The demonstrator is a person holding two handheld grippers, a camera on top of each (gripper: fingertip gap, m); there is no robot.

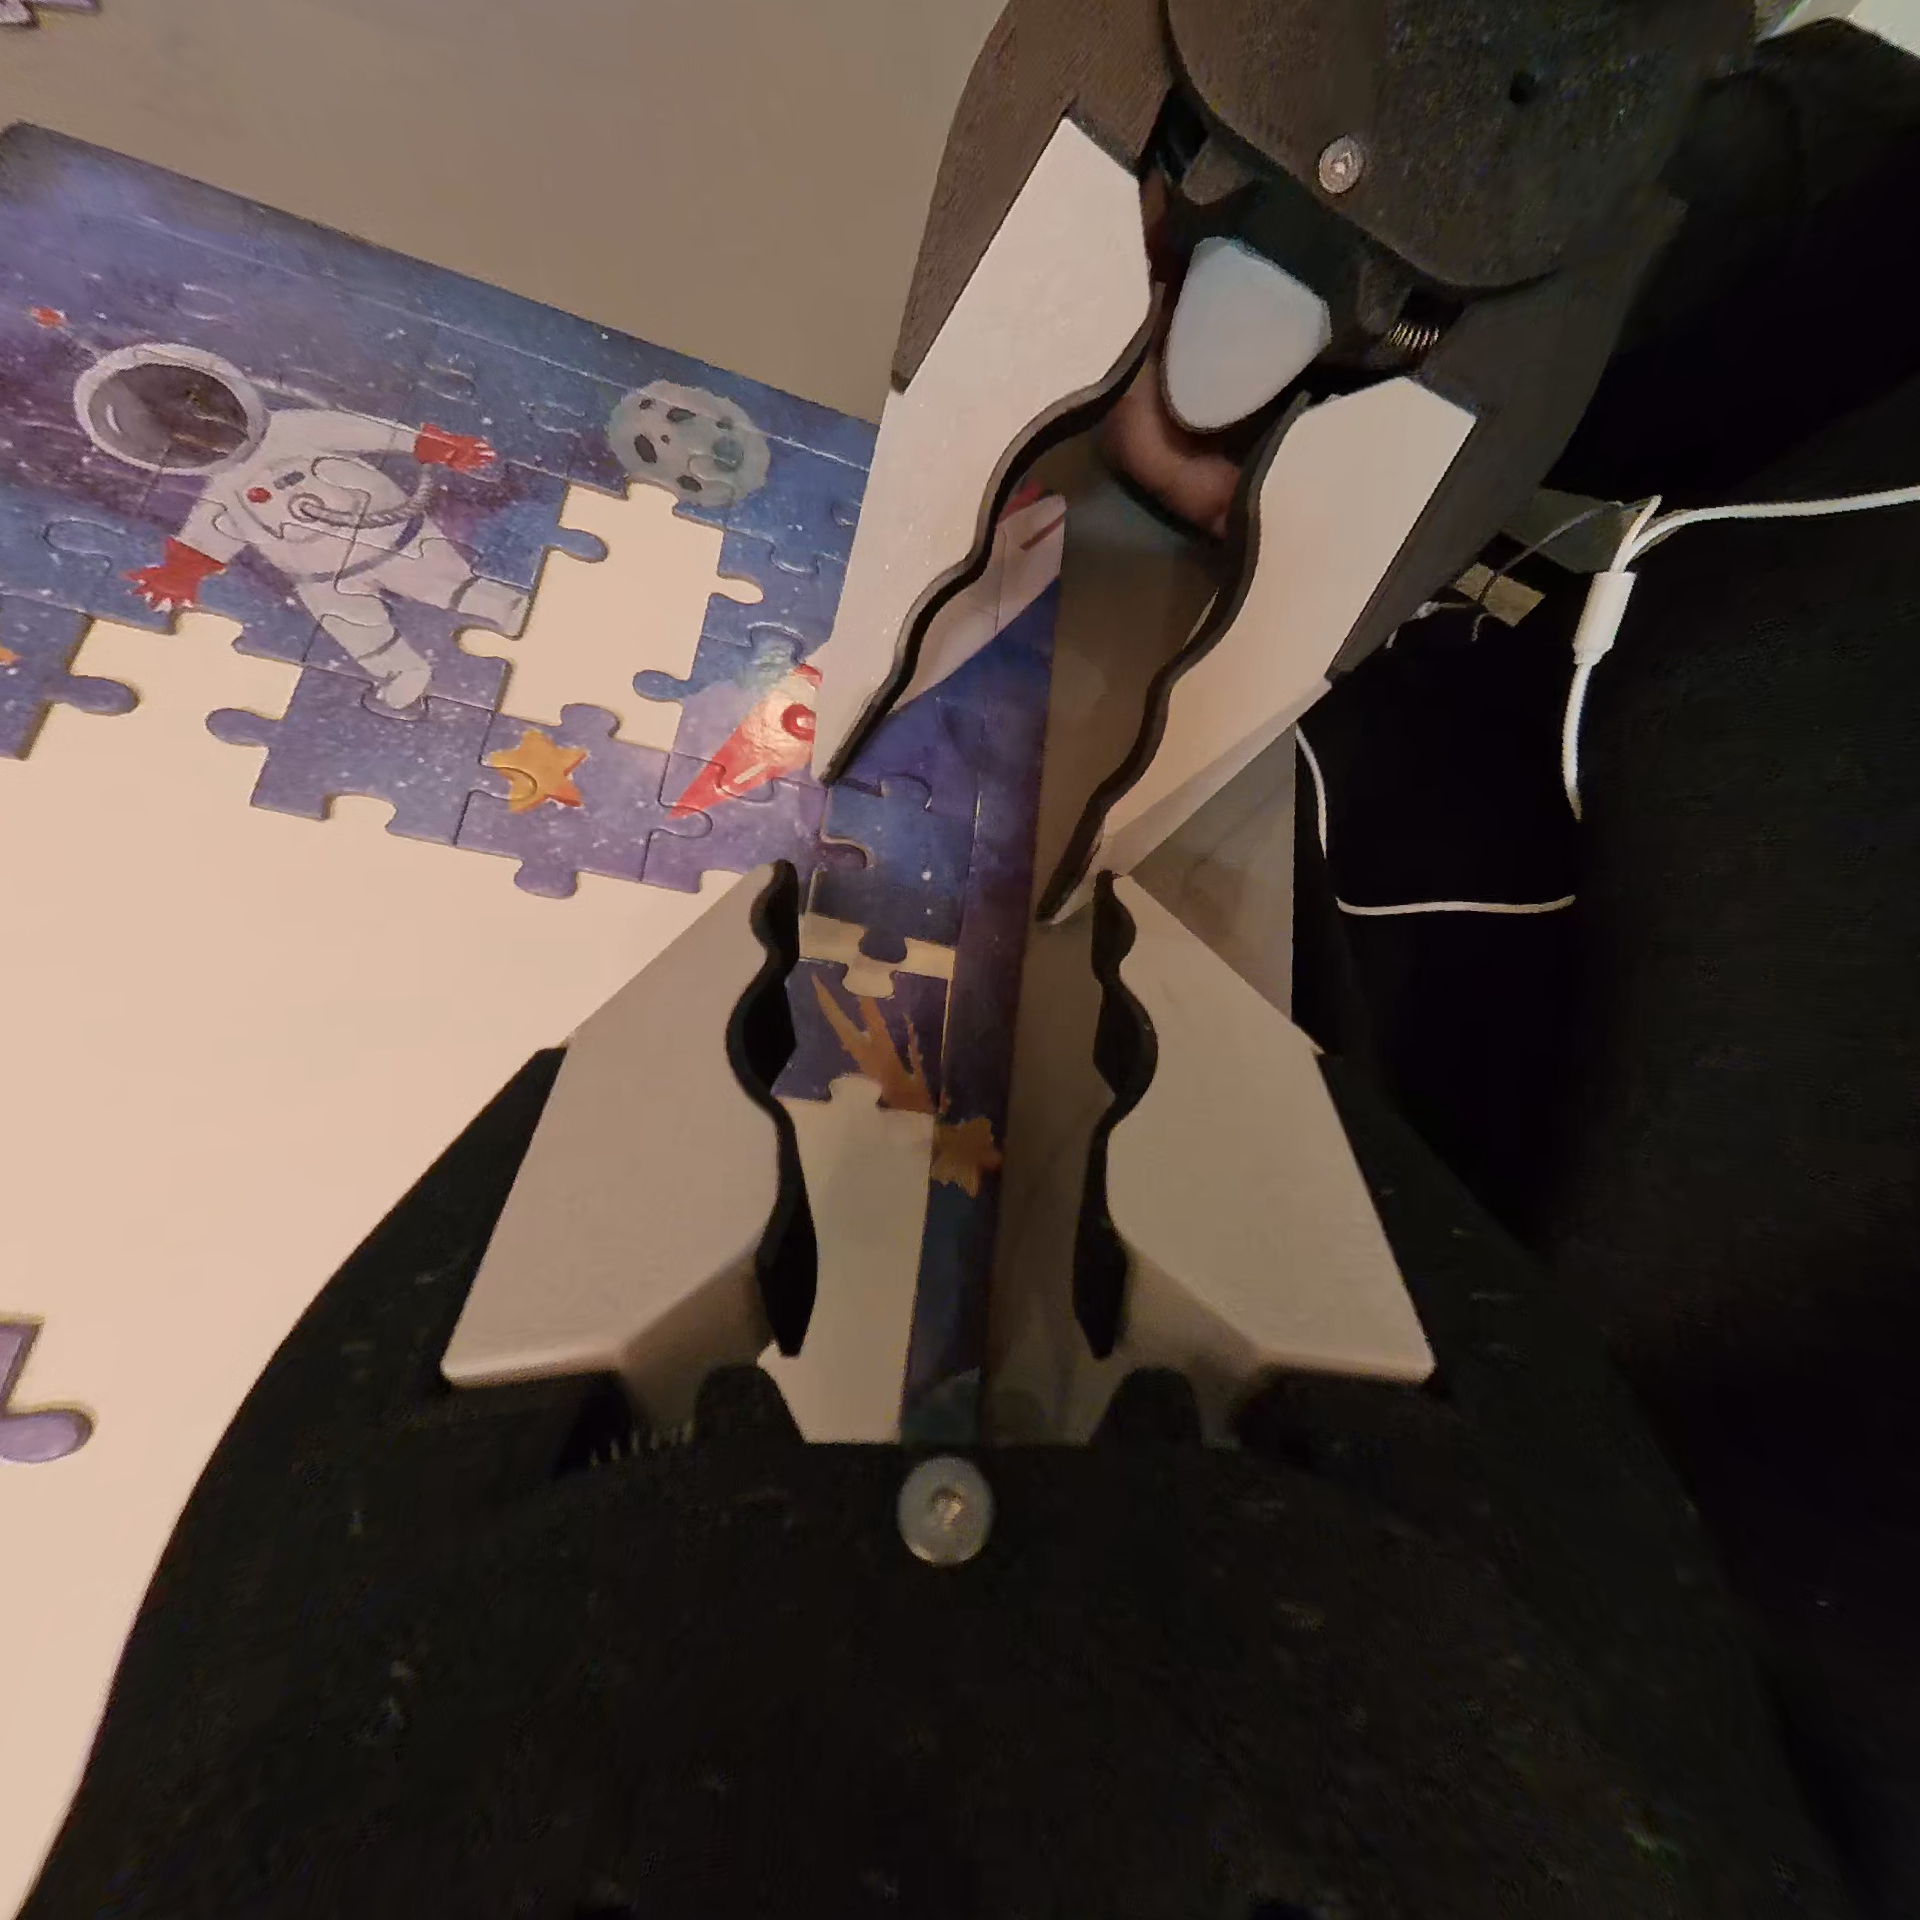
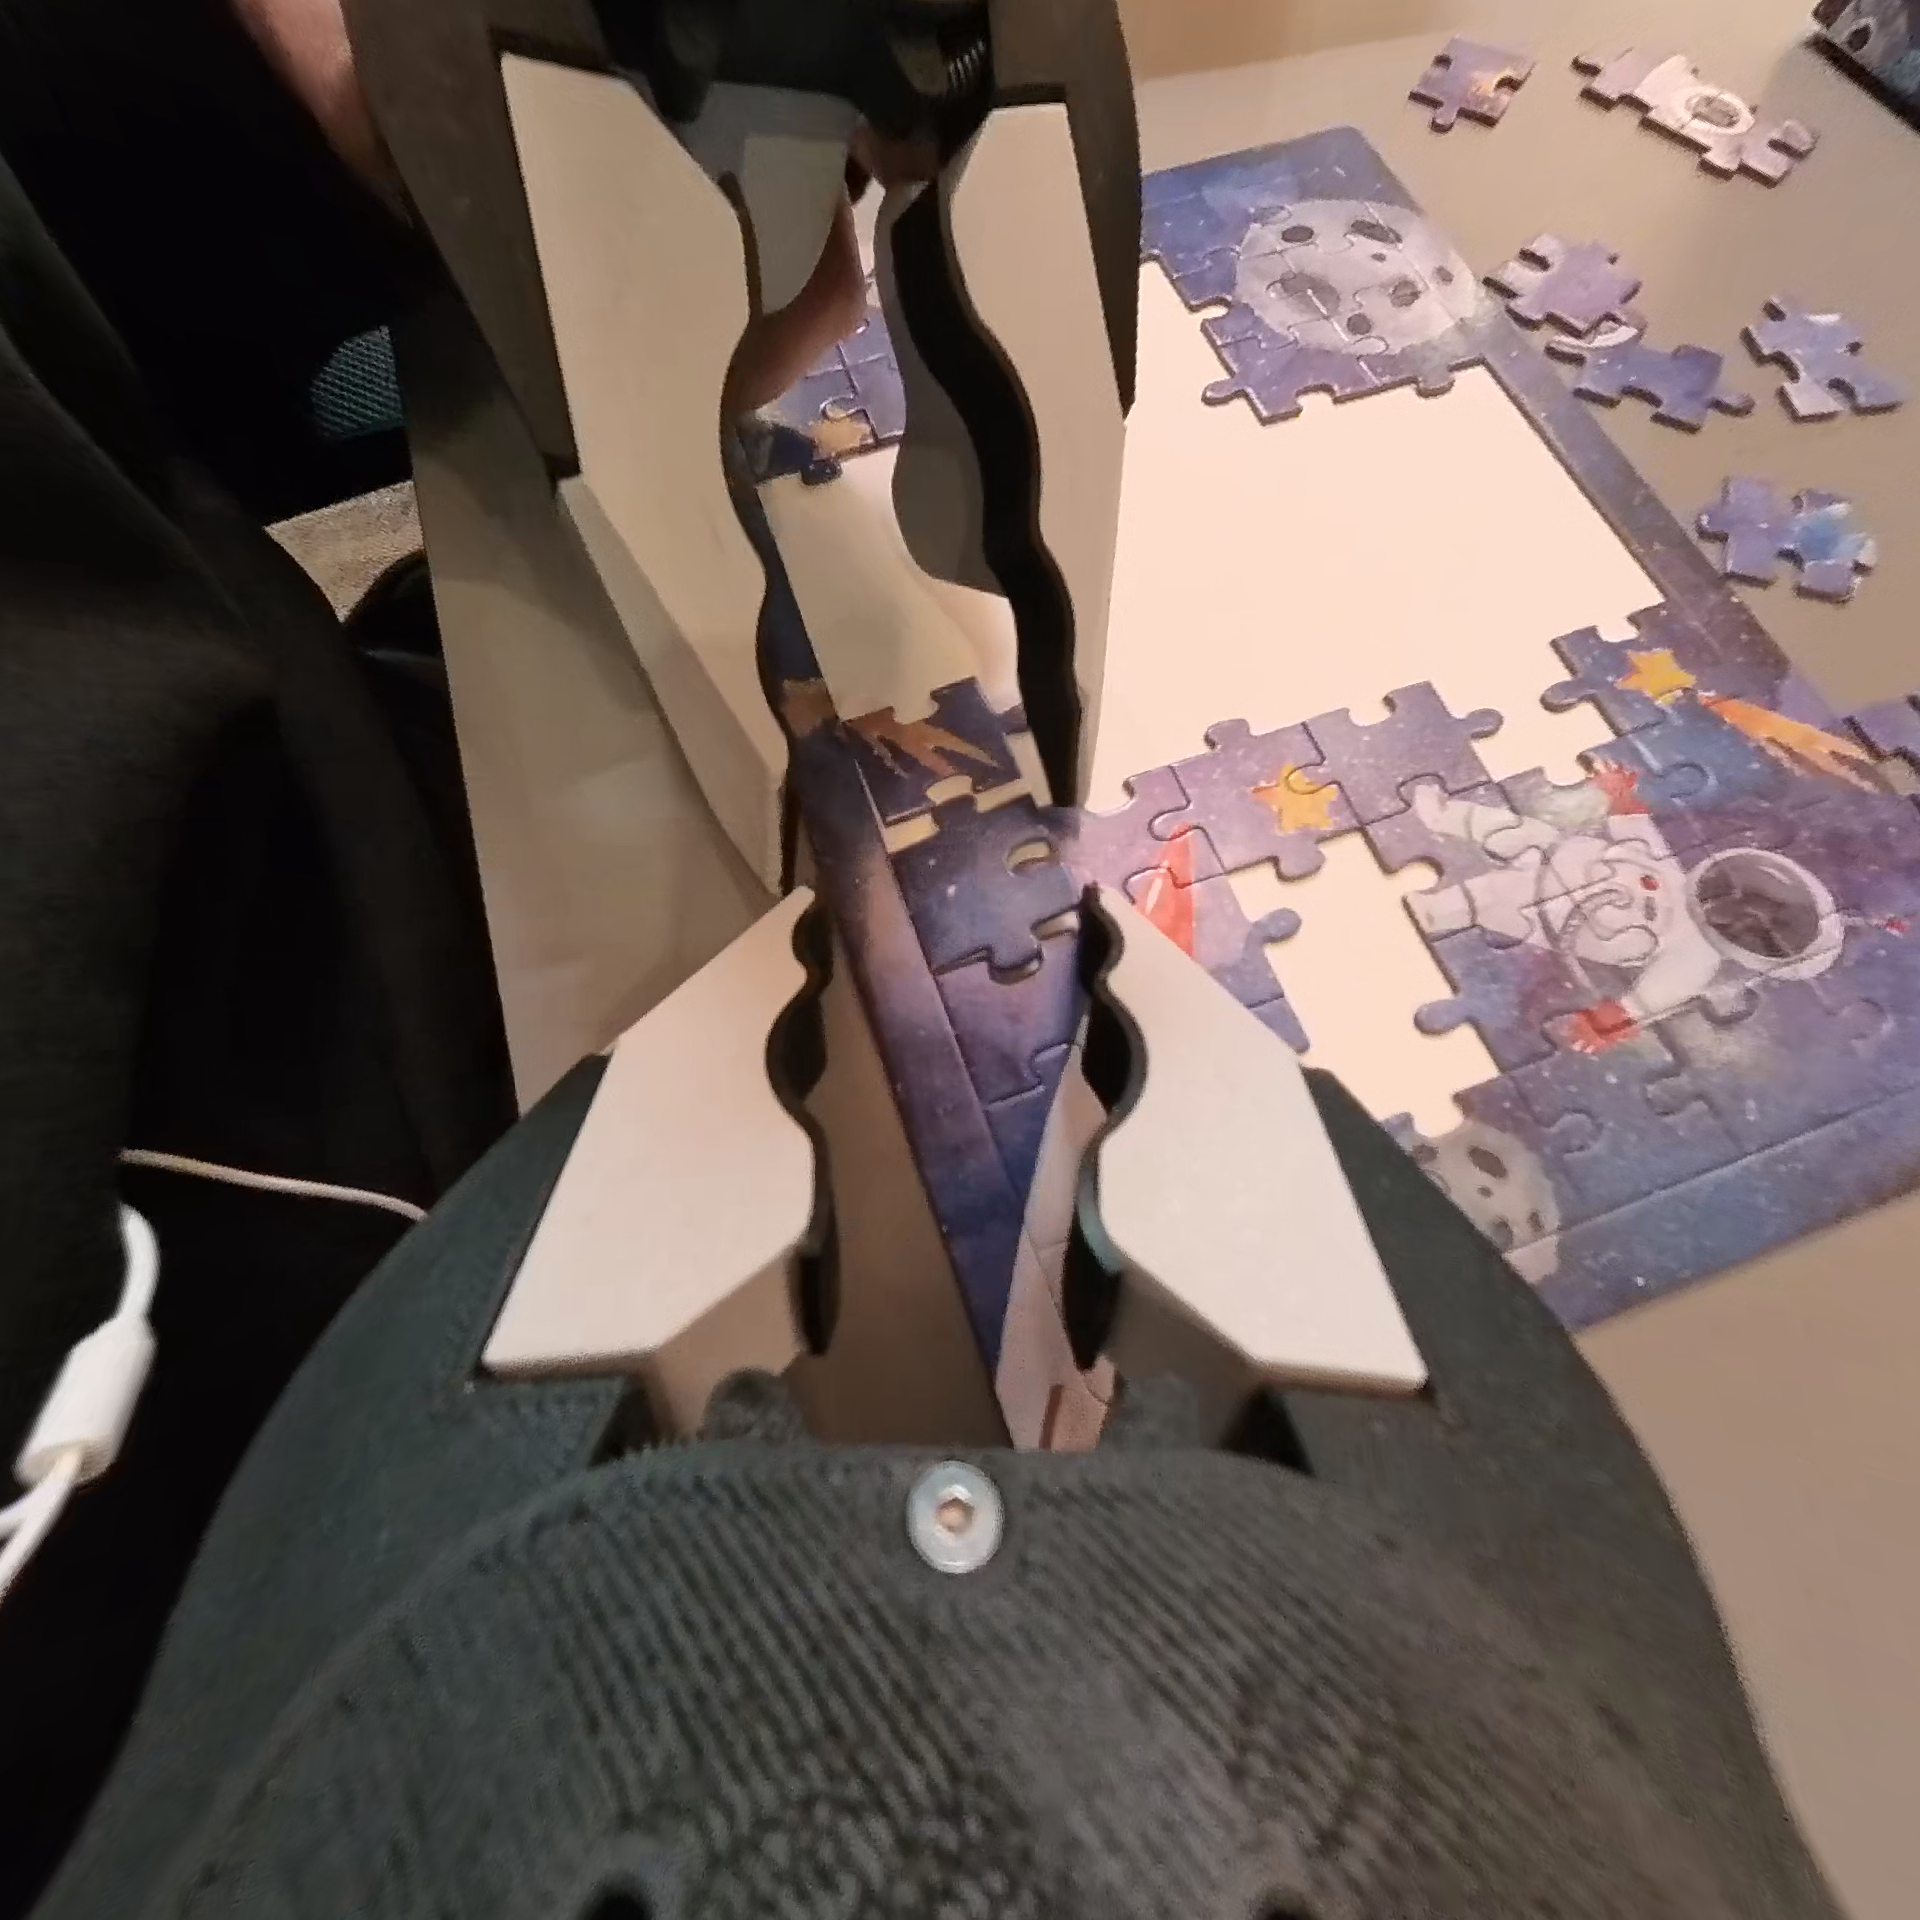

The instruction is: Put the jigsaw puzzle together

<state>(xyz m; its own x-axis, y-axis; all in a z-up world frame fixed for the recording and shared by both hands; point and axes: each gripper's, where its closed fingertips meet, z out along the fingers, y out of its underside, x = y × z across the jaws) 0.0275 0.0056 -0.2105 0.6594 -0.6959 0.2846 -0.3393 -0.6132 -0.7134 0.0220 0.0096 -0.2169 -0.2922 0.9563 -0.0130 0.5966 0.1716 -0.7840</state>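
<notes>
Both grippers meet tip to tip over near edge of space-themed jigsaw puzzle (image 2: 1558, 1091) on pale table (image 1: 260, 1039).
Left gripper (image 1: 940, 883): jaws apart, straddling puzzle's dark border strip; no pad seen pressing on it, nothing gripped.
Right gripper (image 2: 940, 904): jaws apart over same border, likewise nothing gripped.
Puzzle partly assembled, gaps showing bare table.
Loose pieces (image 2: 1787, 540) lie far right.
Border under fingers partly hidden; contact with table hard to judge.
White cable (image 1: 1455, 904) at table edge.
</notes>
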